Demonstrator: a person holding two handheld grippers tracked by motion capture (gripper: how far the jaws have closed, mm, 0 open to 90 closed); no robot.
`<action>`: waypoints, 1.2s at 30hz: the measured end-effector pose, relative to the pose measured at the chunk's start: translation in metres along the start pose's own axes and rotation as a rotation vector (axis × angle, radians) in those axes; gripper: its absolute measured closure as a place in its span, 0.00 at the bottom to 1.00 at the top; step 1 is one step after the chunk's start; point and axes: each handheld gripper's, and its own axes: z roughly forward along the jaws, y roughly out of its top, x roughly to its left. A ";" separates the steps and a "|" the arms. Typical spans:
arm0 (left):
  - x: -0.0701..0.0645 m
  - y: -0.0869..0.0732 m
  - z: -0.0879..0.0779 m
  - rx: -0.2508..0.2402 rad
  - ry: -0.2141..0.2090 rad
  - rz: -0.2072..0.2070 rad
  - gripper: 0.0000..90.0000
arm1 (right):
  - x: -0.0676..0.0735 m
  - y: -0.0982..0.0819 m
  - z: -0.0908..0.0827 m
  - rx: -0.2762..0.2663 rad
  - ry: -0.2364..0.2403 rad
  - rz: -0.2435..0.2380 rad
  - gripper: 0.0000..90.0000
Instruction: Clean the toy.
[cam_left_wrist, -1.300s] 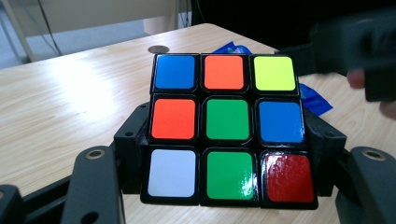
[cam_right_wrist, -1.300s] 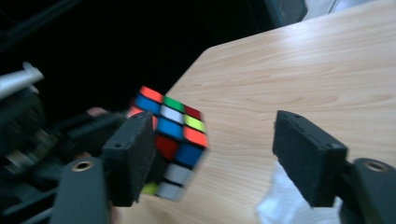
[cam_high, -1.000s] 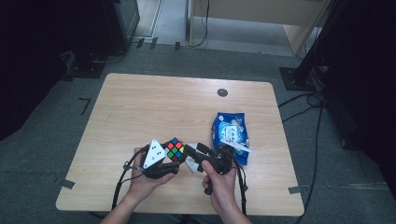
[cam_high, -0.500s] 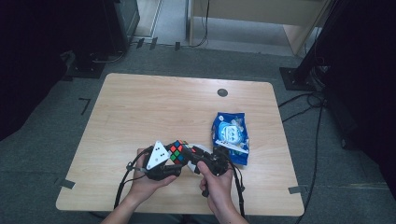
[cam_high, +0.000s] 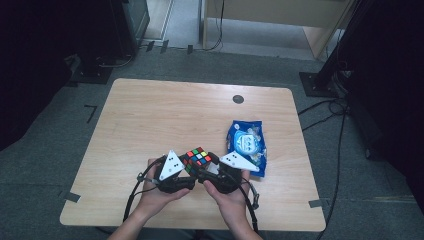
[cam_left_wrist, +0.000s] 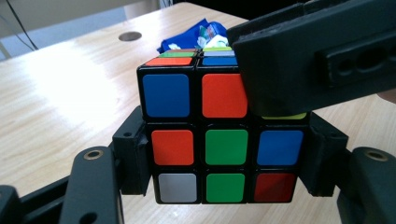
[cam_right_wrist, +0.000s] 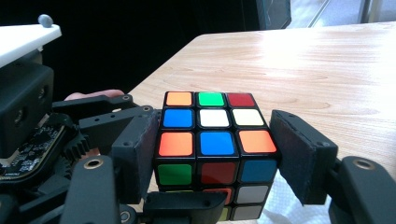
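A scrambled Rubik's cube hangs just above the table's front edge between both grippers. My left gripper is shut on the cube, its pads pressing the two lower layers from either side; its jaws have just eased a little. My right gripper comes in from the right. Its jaws have just been closing with the cube between them, and the pads now touch both sides of the top layer. One right jaw crosses the left gripper view at the upper right.
A blue wipes packet lies on the wooden table just right of the hands. A dark round grommet sits near the far edge. Cables trail from both grippers over the front edge.
The right hand moved left from beside the blue packet to the cube, and its jaws now bracket it. The left hand kept the cube nearly still.
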 end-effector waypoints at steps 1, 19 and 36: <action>0.000 0.000 0.001 0.003 0.000 -0.001 0.36 | 0.000 -0.001 0.000 0.001 -0.002 -0.004 0.39; 0.002 -0.001 -0.002 0.010 0.035 0.035 0.38 | 0.000 0.001 0.000 -0.019 0.047 0.004 0.36; 0.045 -0.003 -0.023 0.000 0.112 -0.048 0.38 | -0.045 -0.027 0.027 0.100 -0.161 -0.092 0.40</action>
